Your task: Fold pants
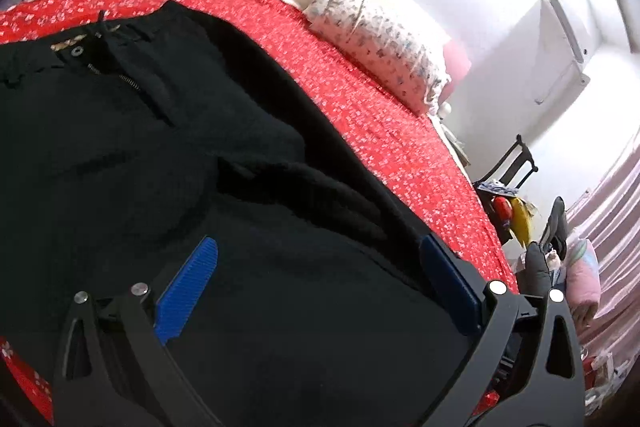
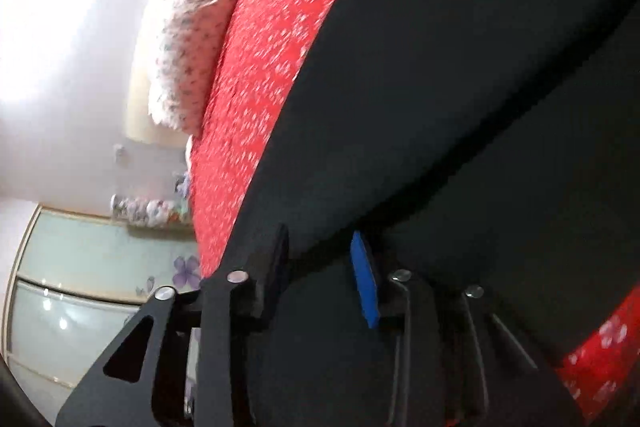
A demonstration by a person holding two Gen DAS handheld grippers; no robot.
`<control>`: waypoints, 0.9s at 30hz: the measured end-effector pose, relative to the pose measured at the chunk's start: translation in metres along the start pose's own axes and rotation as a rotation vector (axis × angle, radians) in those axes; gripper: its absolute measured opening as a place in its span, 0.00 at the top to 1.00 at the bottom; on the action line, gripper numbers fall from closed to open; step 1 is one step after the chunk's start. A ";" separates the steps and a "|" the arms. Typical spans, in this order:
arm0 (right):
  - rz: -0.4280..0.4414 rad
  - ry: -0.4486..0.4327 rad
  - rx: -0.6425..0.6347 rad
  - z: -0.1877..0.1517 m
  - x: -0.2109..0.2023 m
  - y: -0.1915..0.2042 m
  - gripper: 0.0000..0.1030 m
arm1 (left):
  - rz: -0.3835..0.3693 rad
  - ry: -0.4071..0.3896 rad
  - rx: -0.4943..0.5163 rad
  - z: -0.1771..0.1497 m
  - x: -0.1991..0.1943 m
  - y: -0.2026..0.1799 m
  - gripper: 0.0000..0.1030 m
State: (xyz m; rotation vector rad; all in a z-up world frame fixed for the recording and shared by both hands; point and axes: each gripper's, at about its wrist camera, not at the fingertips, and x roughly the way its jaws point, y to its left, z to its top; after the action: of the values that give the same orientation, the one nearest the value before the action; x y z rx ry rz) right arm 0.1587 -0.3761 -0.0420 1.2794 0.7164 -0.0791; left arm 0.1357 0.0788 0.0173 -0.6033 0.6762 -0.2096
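Black pants (image 1: pixel 140 155) lie on a red flowered bedspread (image 1: pixel 380 99). Their waistband, button and zipper (image 1: pixel 112 71) are at the upper left of the left wrist view. My left gripper (image 1: pixel 320 255) is open, its blue pads (image 1: pixel 188 287) spread wide over the black cloth, with nothing between them. In the right wrist view the pants (image 2: pixel 460 87) fill the right side. My right gripper (image 2: pixel 320 247) is partly open, its blue pad (image 2: pixel 364 279) and dark finger on either side of a fold edge of the cloth. Whether it pinches the cloth is unclear.
A flowered pillow (image 1: pixel 380 39) lies at the head of the bed (image 2: pixel 188 59). A white wall unit (image 1: pixel 560 43) and a dark chair with clutter (image 1: pixel 512 187) stand beyond the bed's right edge. A wardrobe with purple flowers (image 2: pixel 120 267) is behind.
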 end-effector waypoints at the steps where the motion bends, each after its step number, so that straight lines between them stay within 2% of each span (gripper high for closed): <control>1: -0.004 -0.009 0.001 0.000 0.003 0.000 0.70 | 0.008 0.022 0.002 0.000 0.003 0.000 0.02; 4: 0.003 -0.056 -0.034 0.004 0.001 0.004 0.72 | 0.013 0.031 0.014 0.001 0.004 0.000 0.02; 5: 0.009 -0.071 -0.058 0.005 0.001 0.005 0.87 | 0.011 0.024 0.011 0.001 0.003 0.001 0.02; 6: 0.022 -0.089 -0.074 0.006 -0.001 0.003 0.93 | 0.008 0.022 0.005 0.001 0.003 0.002 0.02; 7: 0.043 -0.087 -0.069 0.008 -0.002 -0.001 0.95 | 0.006 0.024 0.000 0.001 0.002 0.003 0.02; 10: 0.135 -0.063 -0.016 0.008 -0.008 -0.013 0.96 | -0.022 0.017 -0.035 0.001 0.000 0.008 0.02; 14: 0.202 -0.058 -0.040 0.002 -0.026 -0.011 0.96 | -0.064 0.003 -0.075 0.004 -0.004 0.015 0.02; 17: 0.199 -0.035 -0.059 -0.008 -0.035 -0.016 0.96 | -0.082 0.042 -0.096 0.009 -0.005 0.019 0.02; 20: 0.113 0.007 -0.082 -0.010 -0.025 -0.023 0.96 | -0.084 0.047 -0.147 0.028 -0.005 0.025 0.02; 24: 0.077 0.027 -0.099 -0.008 -0.022 -0.023 0.96 | 0.016 -0.004 -0.201 0.071 0.002 0.032 0.02; 26: 0.067 0.036 -0.101 -0.007 -0.018 -0.021 0.96 | 0.134 0.063 -0.130 0.103 0.028 0.028 0.02; 27: 0.063 0.039 -0.102 -0.007 -0.017 -0.020 0.96 | 0.169 0.075 -0.101 0.110 0.036 0.026 0.02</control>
State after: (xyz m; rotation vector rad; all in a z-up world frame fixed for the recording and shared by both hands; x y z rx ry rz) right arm 0.1330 -0.3820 -0.0507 1.2079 0.7044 0.0339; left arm 0.2338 0.1366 0.0516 -0.6337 0.8102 -0.0409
